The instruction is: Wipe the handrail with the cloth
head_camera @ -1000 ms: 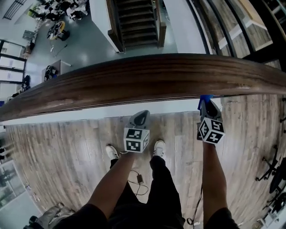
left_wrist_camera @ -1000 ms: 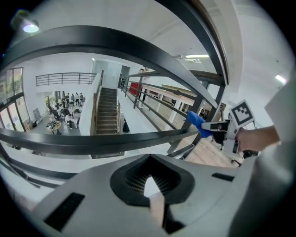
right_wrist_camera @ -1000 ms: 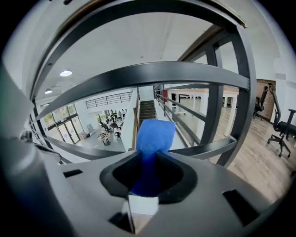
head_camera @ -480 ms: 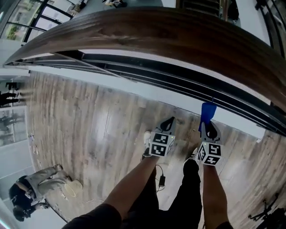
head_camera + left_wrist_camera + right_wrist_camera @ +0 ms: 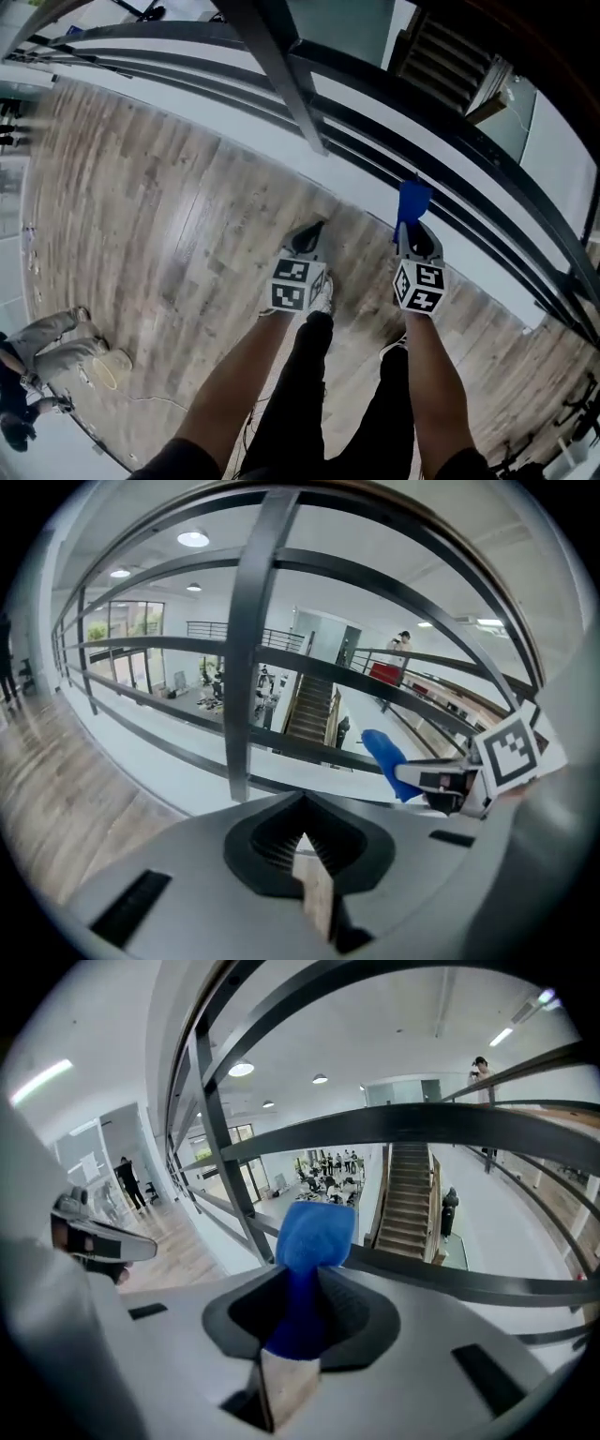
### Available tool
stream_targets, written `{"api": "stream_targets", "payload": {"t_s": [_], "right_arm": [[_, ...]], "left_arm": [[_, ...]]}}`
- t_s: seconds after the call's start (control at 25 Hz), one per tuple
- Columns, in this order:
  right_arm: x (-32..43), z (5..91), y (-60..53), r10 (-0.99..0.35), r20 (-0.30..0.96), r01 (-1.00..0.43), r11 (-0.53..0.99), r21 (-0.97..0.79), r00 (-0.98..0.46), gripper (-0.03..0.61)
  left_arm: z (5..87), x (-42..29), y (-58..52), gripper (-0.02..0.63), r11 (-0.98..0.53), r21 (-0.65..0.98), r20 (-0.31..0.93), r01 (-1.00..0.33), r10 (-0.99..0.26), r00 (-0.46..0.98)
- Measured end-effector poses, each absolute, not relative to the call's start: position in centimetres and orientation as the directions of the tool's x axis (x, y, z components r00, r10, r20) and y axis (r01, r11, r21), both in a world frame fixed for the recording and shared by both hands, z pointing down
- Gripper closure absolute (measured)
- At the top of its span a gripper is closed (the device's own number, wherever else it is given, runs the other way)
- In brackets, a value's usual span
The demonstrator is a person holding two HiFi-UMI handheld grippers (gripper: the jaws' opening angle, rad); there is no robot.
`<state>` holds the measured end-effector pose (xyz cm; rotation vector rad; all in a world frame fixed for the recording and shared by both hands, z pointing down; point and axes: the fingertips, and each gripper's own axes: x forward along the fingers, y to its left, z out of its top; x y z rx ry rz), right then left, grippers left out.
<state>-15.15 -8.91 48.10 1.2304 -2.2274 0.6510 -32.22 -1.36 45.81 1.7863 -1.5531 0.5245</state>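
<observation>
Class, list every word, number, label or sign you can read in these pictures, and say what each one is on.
No text can be read.
Left cube and right cube: black-and-white square patterns only, no letters or digits.
Cloth: plain blue, no label shows.
Hall below: any signs are too small and blurred to read.
</observation>
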Motion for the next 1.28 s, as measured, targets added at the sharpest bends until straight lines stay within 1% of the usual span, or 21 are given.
{"api": "stream_targets", "payload": {"t_s": [0.08,0.2,0.32,0.56,0.72,0.84,1.04,1.28], "right_arm": [[-19.9,48.7,-10.6,-0.625,0.627,-0.859,0.489,-0.15,-0.465,0.472],[-24.9,48.9,-12.6,-0.635,0.629,-0.864,0.488,-0.124,-0.448,0.472],[-29.3,49.2,-15.0,-0.649,0.624,-0.872,0.477,-0.111,-0.435,0.472],[-36.4,51.4,-20.0,-0.666,0.62,-0.901,0.395,-0.179,-0.415,0.472],[-39.6,52.6,-21.9,-0.66,0.633,-0.9,0.41,-0.147,-0.404,0.472],[-40.2,54.0,-22.2,-0.658,0.651,-0.906,0.407,-0.116,-0.379,0.472],[-39.8,54.6,-22.1,-0.674,0.649,-0.912,0.402,-0.079,-0.353,0.472],[-35.9,54.7,-21.4,-0.67,0.662,-0.919,0.387,-0.076,-0.337,0.472]], "left_arm": [[46.1,-36.5,-2.7,0.611,-0.002,0.246,0.691,-0.969,-0.701,0.177],[46.6,-40.2,-4.8,0.611,-0.019,0.239,0.669,-0.971,-0.721,0.179],[47.9,-42.9,-6.6,0.612,-0.066,0.218,0.661,-0.974,-0.724,0.197],[50.1,-47.9,-9.4,0.611,-0.097,0.17,0.672,-0.981,-0.717,0.188],[49.7,-49.3,-10.2,0.611,-0.113,0.172,0.668,-0.979,-0.717,0.2],[49.6,-49.7,-10.1,0.611,-0.094,0.193,0.664,-0.977,-0.721,0.201],[50.3,-49.9,-9.4,0.612,-0.104,0.184,0.663,-0.978,-0.722,0.201],[50.7,-46.8,-9.0,0.611,-0.104,0.185,0.672,-0.977,-0.712,0.203]]}}
